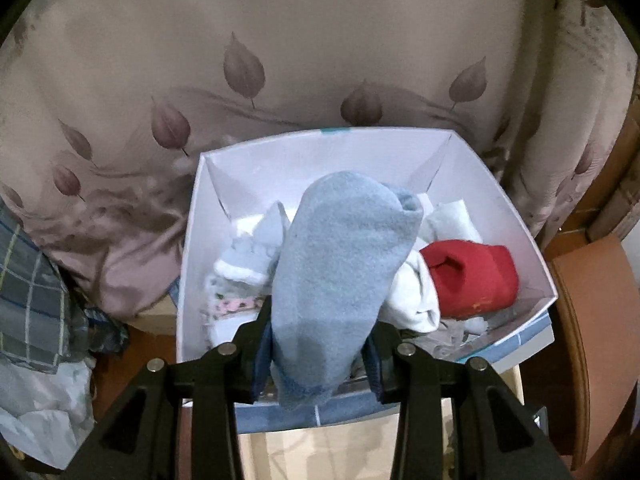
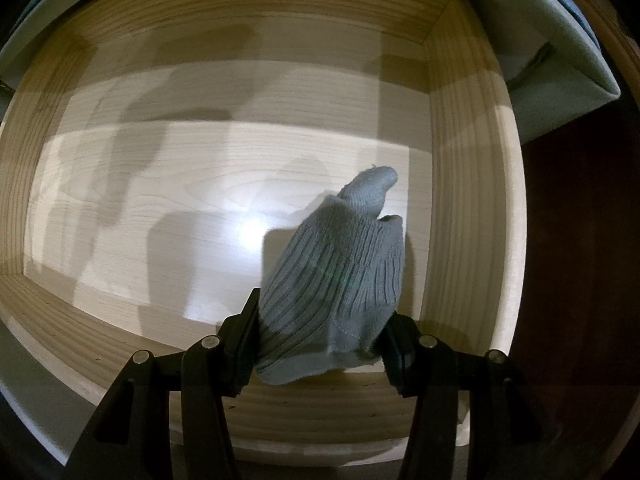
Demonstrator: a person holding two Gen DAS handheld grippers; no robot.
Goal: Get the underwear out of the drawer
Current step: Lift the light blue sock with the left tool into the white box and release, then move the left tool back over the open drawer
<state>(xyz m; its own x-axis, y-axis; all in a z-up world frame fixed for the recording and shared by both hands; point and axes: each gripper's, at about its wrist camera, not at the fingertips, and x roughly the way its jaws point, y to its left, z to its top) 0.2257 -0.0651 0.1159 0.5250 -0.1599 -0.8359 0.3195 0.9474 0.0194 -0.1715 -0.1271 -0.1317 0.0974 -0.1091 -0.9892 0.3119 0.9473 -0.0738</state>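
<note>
the left gripper [image 1: 318,352] is clamped on a light blue sock [image 1: 340,272] and holds it over a white box [image 1: 532,248]. the box already has a red sock [image 1: 472,280] and some white socks [image 1: 412,300] inside. the right gripper [image 2: 320,344] is clamped on a grey ribbed sock [image 2: 340,276] over the wooden drawer [image 2: 468,200], near its right wall.

i think a few things could go wrong from here. the blue sock is long and its lower end hangs near the front rim of the box, so if the left jaws part too early it may fall outside. the grey sock is held only at its bottom part, so a fast lift could let it slip back into the drawer. its free end could also brush the drawer wall on the way out.

only the left view shows the box, its contents and the leaf-print cloth [image 1: 280,60] behind it. only the right view shows the drawer floor, which looks bare, so the grey sock seems to be the last piece. neither view shows the other gripper.
</note>
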